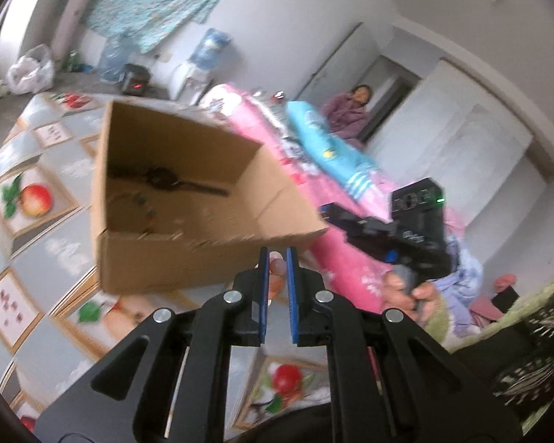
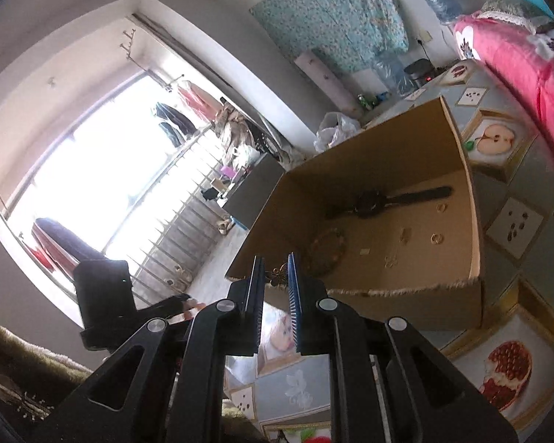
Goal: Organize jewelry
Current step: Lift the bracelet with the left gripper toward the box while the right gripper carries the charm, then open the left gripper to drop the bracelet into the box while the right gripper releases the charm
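Note:
An open cardboard box stands on the fruit-print cloth. In the right wrist view the box holds a black wristwatch, a beaded bracelet and several small gold rings and earrings. My left gripper is nearly shut on a pinkish bead bracelet, just in front of the box's near wall. My right gripper is shut on a small butterfly-shaped ornament at the box's near left corner. The right gripper also shows in the left wrist view, to the right of the box.
Pink and blue bedding lies behind and right of the box. A person sits by the far doorway. A water dispenser and bags stand by the far wall. A green blanket lies near my left side.

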### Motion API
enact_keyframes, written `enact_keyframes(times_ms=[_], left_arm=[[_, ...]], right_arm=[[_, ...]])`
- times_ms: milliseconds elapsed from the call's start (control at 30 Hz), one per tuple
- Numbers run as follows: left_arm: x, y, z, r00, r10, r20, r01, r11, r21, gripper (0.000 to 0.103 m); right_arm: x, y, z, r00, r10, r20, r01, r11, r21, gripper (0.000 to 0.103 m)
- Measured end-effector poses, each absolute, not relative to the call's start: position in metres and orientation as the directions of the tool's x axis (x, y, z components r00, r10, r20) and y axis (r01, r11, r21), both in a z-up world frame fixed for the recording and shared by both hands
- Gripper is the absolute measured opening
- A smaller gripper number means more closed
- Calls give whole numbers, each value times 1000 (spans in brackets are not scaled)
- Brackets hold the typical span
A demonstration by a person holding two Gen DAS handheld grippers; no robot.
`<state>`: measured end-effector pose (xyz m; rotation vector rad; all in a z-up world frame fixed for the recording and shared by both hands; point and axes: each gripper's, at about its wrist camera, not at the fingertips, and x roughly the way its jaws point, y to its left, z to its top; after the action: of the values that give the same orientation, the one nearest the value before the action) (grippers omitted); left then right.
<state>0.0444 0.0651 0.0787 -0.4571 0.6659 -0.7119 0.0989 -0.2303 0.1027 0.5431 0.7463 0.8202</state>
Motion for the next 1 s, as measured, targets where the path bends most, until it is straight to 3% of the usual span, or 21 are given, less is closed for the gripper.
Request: enact_keyframes(times_ms=[200,333,700,1000], left_arm=[[59,38,99,557,-745,-368,514,657,-552,8],[81,30,105,563,-726,-396,499,680,-538,8],[162,21,64,427,-664,-614,309,745,-591,8],[185,5,32,374,-512,-774,286,857,-429,8]], right_arm=[[102,-238,107,501,780,-376,-417,598,684,13],[102,-245,109,526,763,-376,-399,612,683,13],[118,-257,109,549,753,-364,-357,604,712,13],[122,-266,100,556,743,-371,-324,605,727,13]])
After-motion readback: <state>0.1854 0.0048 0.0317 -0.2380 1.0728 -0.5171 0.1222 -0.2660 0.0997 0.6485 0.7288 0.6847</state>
